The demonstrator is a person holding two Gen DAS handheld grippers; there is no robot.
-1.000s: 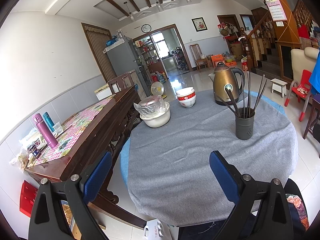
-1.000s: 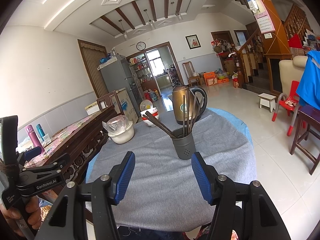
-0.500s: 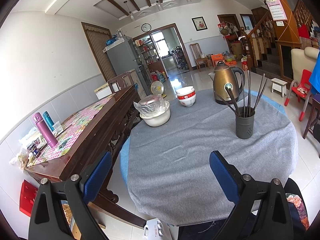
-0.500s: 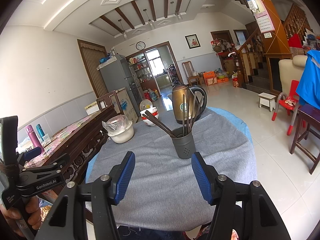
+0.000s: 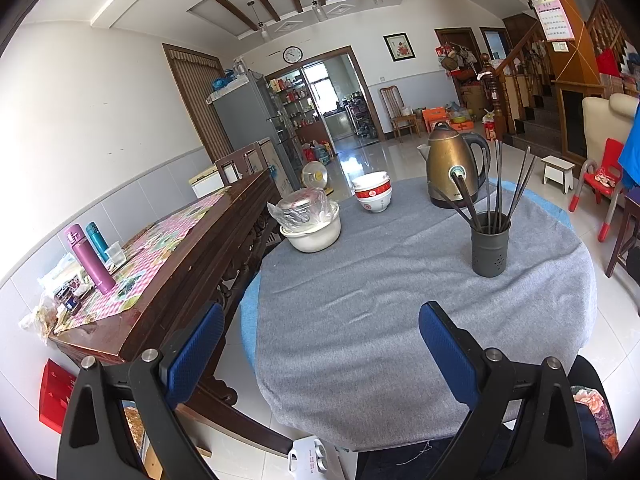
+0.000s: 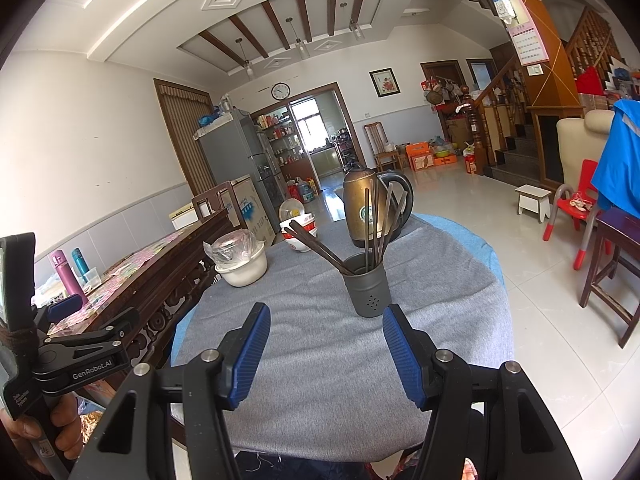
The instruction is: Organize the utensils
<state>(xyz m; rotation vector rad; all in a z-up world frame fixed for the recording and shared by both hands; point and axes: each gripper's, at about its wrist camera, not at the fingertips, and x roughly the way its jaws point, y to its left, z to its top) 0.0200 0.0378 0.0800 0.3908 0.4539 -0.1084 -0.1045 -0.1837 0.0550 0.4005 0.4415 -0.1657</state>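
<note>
utensil holder just beyond the right gripper's spread fingers

matt grey cloth under a glossy metal kettle.

Utensils stood in the holder on the table.
Kettle behind the holder; bowls and pot to the holder's left.

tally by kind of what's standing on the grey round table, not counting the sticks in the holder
Kettle: 1
Utensil holder: 1
Red-and-white bowl stack: 1
White pot with a plastic-wrapped lid: 1
Total: 4
</note>
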